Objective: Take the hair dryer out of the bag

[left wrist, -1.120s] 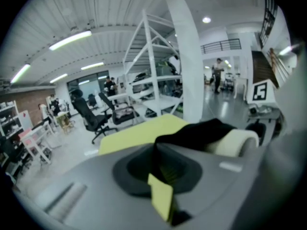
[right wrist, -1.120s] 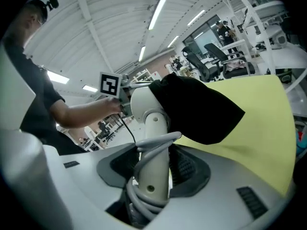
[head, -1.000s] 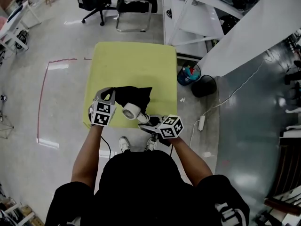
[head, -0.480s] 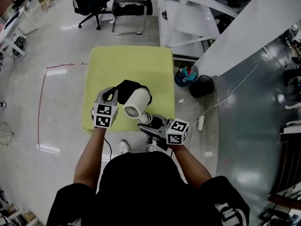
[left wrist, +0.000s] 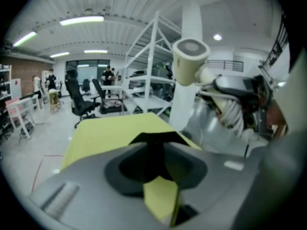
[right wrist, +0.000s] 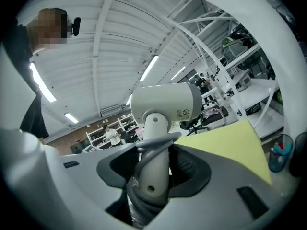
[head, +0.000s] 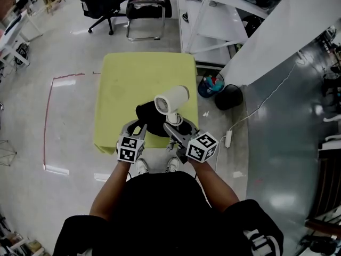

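Now the hair dryer (head: pixel 171 100), its handle clamped in the right gripper (head: pixel 172 132), has risen clear of the black bag (head: pixel 151 117). The left gripper (head: pixel 137 126) has narrow jaws that are opening and grip nothing. Removal looks done.

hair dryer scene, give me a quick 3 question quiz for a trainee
1. True or false: the hair dryer lies inside the black bag.
2. Which part of the hair dryer do the fingers of the right gripper grip? A) the nozzle B) the handle, with cord wound round it C) the plug
3. Fill in: the bag rests on a ___ table (colour).

Key: 1 false; 2 B; 3 yellow-green.
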Motion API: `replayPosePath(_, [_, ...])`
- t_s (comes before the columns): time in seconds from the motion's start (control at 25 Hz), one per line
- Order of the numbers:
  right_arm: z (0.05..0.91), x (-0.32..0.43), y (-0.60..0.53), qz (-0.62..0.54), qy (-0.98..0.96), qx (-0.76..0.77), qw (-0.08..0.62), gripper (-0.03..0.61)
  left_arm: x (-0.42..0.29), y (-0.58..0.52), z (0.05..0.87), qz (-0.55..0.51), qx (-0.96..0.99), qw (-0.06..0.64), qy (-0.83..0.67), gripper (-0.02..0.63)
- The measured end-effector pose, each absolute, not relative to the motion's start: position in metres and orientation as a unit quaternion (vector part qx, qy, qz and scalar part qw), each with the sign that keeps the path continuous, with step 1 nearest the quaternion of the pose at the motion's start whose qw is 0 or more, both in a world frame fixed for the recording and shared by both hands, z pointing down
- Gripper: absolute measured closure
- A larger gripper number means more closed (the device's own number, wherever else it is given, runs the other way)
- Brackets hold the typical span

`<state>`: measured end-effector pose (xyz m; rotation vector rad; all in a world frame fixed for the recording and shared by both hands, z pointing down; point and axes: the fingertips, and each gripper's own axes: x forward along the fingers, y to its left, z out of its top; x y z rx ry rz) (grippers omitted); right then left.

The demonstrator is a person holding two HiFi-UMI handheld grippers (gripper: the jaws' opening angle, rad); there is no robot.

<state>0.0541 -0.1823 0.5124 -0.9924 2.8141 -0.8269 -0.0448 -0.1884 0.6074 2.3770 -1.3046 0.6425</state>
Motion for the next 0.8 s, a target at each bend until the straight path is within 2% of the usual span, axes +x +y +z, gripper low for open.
replayPosePath(0.08, [0.509, 0.056, -0.186, -0.259, 0.905, -0.336, 0.025, 0.391, -0.038, -0.174, 0.607, 0.219, 0.848, 0.174, -0.449, 0.456])
replayPosePath(0.16, [0.507, 0.056, -0.189, -0.247, 0.903, -0.351, 0.024, 0.391, -0.031, -0.158, 0.593, 0.191, 0.869, 0.160, -0.428, 0.349])
replayPosePath(0.24, [0.503, 0.056, -0.191, -0.233, 0.902, -0.363, 0.019, 0.391, -0.028, -0.141, 0.574, 0.164, 0.888, 0.142, -0.406, 0.304])
replayPosePath(0.6, [0.489, 0.060, -0.194, -0.197, 0.899, -0.390, 0.008, 0.391, -0.067, -0.145, 0.543, 0.074, 0.868, 0.178, -0.457, 0.302])
replayPosePath(0.8, [0.487, 0.060, -0.190, -0.185, 0.898, -0.398, 0.002, 0.391, -0.079, -0.165, 0.514, 0.042, 0.849, 0.148, -0.505, 0.369])
